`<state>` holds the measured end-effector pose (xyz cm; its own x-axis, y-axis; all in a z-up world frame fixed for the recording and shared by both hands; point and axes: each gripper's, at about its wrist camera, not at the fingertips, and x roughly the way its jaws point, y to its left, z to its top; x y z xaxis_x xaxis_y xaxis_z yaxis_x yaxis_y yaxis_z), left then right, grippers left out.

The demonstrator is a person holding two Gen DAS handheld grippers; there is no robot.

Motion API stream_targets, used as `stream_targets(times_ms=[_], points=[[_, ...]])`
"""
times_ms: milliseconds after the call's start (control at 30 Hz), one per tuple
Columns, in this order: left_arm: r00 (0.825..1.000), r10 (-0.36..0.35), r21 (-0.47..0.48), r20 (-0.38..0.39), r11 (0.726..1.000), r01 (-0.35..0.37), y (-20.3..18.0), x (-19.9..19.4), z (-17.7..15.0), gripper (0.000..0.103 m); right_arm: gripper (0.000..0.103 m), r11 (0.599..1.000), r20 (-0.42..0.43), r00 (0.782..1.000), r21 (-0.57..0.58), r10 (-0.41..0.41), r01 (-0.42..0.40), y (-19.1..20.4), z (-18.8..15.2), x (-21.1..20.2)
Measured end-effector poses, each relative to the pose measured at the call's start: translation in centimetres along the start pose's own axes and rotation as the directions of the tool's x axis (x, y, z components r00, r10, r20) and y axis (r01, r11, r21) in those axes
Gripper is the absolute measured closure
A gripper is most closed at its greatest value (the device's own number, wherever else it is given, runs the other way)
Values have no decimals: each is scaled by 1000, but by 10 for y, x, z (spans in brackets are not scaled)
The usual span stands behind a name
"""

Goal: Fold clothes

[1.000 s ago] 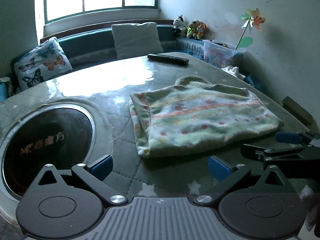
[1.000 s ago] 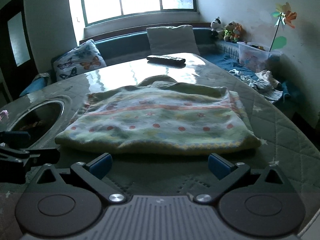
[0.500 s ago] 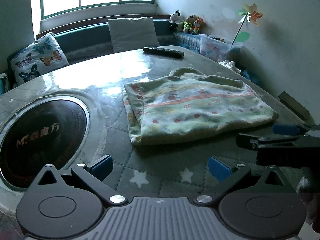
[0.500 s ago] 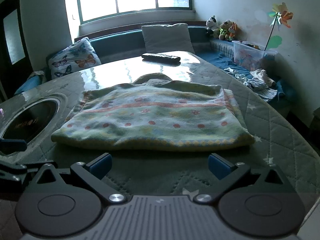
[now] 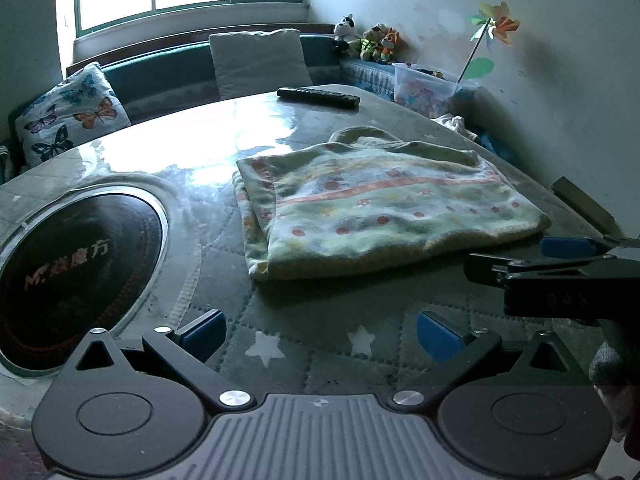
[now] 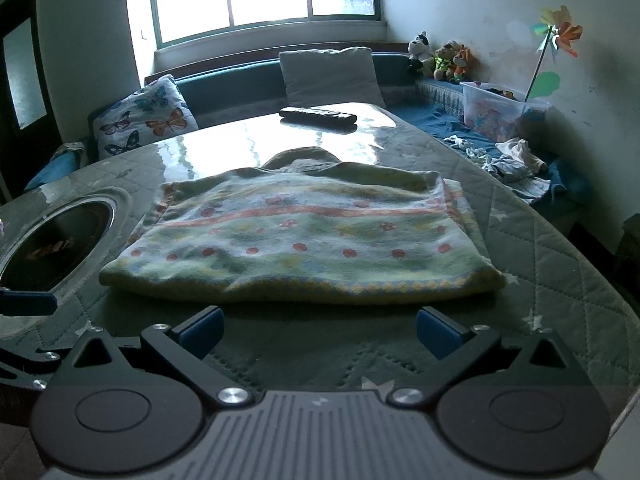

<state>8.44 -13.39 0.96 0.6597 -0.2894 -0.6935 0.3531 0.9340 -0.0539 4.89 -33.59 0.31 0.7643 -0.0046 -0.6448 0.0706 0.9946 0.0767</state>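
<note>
The round burner [image 5: 76, 268] sunk into the table [image 5: 168, 148] is the thing to steer by. Its dark glass sits at the table's left end, ringed in metal, with faint lettering across it.

Just this side of the burner hangs the left gripper [image 5: 320, 334], its blue-padded fingers spread wide with nothing between them, only the quilted, star-printed table cover [image 5: 312, 344] showing through the gap.

To the right of the burner, near it but not touching, lies the folded garment [image 6: 296, 240], a soft pale-green knit with red dots and an orange stripe. It rests flat on the cover, its folded edge thick along the near side and a rounded neckline or hood poking out at the far side.

Farther right of the burner, on the near side of the garment, is the right gripper [image 6: 320, 330]. Its jaws are also fully apart and hold nothing; the garment's near hem lies just beyond its fingertips, not touched.

Beyond the burner, at the far edge of the table, a black remote [image 6: 318, 114] lies on the glossy top. Behind that runs a bench with a butterfly cushion [image 5: 68, 116] and a plain grey cushion [image 6: 332, 76], and off to the right a clear plastic bin [image 6: 500, 114] with a paper pinwheel [image 6: 558, 34] standing in it.
</note>
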Motion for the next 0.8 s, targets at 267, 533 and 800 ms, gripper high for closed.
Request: stream_targets(times_ms=[267,533,800], points=[[1000,-3,-2,6,1000,3,0,-1,2,0,0,1000,-6,1000,0,-1,1,1,0,1],[1000,-4,0,7,1000,4,-1,-1,3,0,0,1000,-11,1000,-4,-5,5,3,-1,1],[1000,-8,4,9,1000,8,-3,-2,4,0,0,1000,-9,1000,-4,-3,3,4,-1,0]])
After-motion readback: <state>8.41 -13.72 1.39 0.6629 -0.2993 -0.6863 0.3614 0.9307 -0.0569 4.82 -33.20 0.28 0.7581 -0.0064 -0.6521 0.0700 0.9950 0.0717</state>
